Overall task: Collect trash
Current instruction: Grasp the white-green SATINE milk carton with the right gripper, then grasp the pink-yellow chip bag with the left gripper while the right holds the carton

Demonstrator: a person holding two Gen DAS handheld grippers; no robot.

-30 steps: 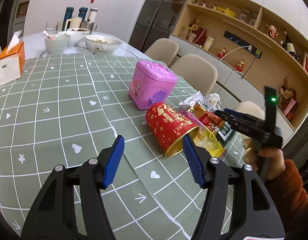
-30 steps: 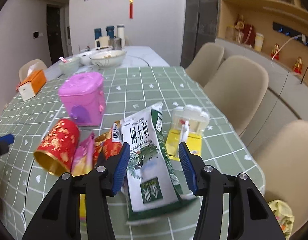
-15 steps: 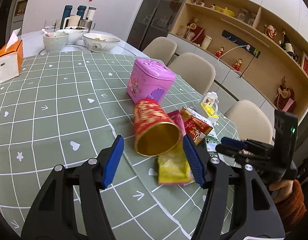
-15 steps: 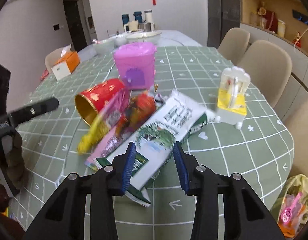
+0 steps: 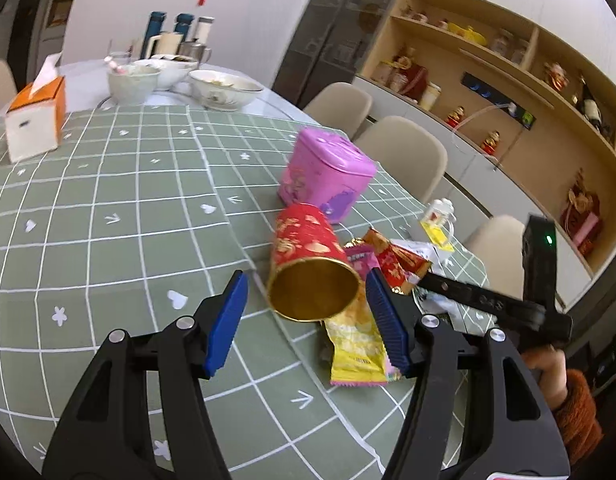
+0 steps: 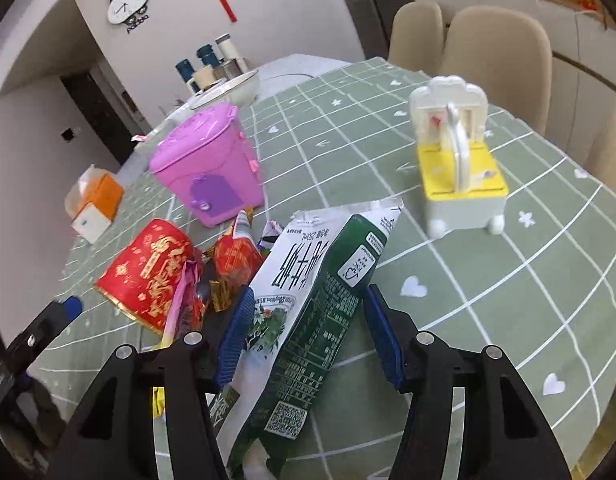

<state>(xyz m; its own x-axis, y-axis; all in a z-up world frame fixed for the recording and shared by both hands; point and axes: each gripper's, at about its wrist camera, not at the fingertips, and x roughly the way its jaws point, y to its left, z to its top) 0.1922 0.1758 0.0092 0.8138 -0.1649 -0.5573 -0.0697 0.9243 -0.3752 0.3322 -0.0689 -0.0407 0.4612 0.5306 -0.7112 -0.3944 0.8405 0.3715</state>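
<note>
A red and gold paper cup [image 5: 308, 264] lies on its side on the green checked tablecloth [image 5: 108, 208], its mouth toward my open left gripper [image 5: 308, 312], whose pads stand either side of the rim without touching. Snack wrappers, yellow [image 5: 355, 348] and red [image 5: 395, 268], lie beside it. In the right wrist view my open right gripper [image 6: 304, 332] straddles a flattened green and white milk carton [image 6: 308, 300]; the blue pads do not press it. The cup [image 6: 148, 272] and a red wrapper [image 6: 236, 260] lie to the carton's left.
A small pink toy bin [image 5: 323, 176] stands just behind the trash, also in the right wrist view [image 6: 208, 164]. A yellow and white toy bin [image 6: 455, 172] stands right. Tissue box [image 5: 36, 120], bowls [image 5: 224, 90] and flasks sit far back. Beige chairs [image 5: 403, 156] line the right edge.
My left gripper has closed in on the cup, which now faces it between the fingers. My right gripper has moved further over the milk carton and tilted; the carton now lies between its fingers.
</note>
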